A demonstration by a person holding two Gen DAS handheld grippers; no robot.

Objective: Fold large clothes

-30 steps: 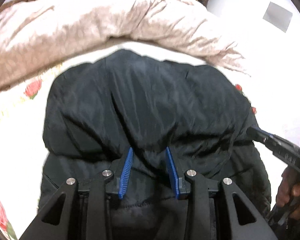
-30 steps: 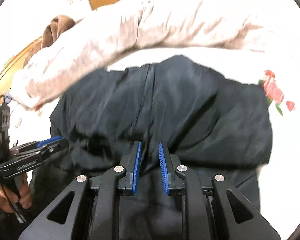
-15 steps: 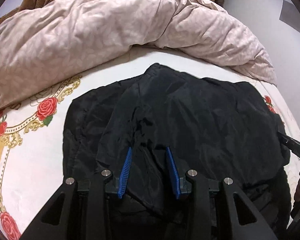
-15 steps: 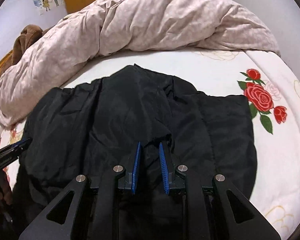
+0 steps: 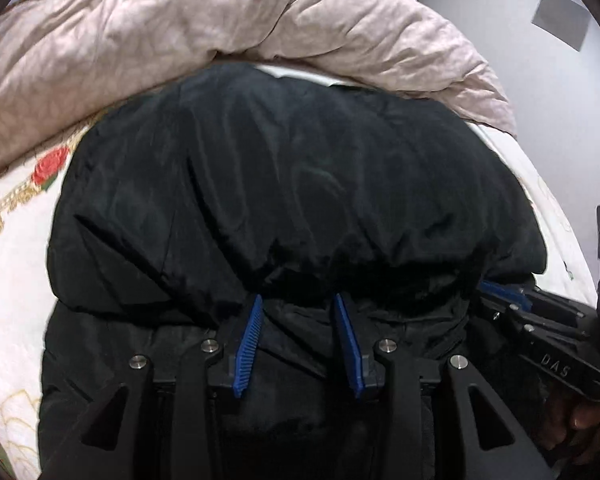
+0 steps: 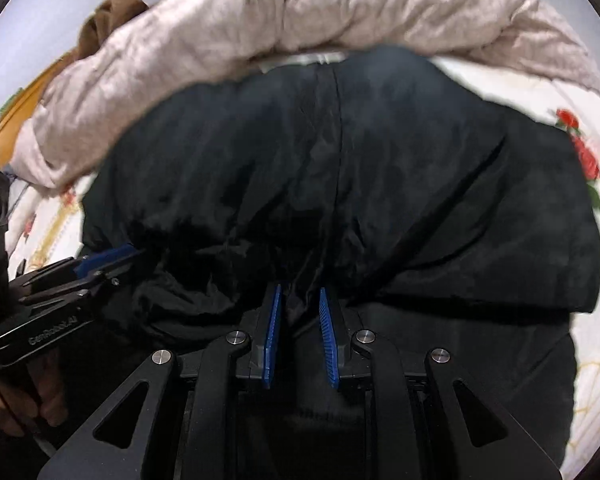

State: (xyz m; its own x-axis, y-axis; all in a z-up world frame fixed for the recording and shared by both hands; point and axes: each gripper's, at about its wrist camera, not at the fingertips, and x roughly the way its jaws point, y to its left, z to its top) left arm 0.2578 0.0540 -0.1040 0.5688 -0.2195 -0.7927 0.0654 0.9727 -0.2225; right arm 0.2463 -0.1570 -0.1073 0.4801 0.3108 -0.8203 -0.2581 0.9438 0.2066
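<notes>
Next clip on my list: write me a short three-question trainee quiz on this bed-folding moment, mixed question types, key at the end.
1. True or false: the black jacket lies on a bare wooden table.
2. Multiple choice: what is bunched at the far end of the bed? A) pink-beige duvet B) blue towel C) stack of books
3. Fill in: both the left gripper and the right gripper have a fold of ____ fabric between their blue fingers.

Key: 1 false, it lies on a rose-print bedsheet; 2 A; 3 black.
</notes>
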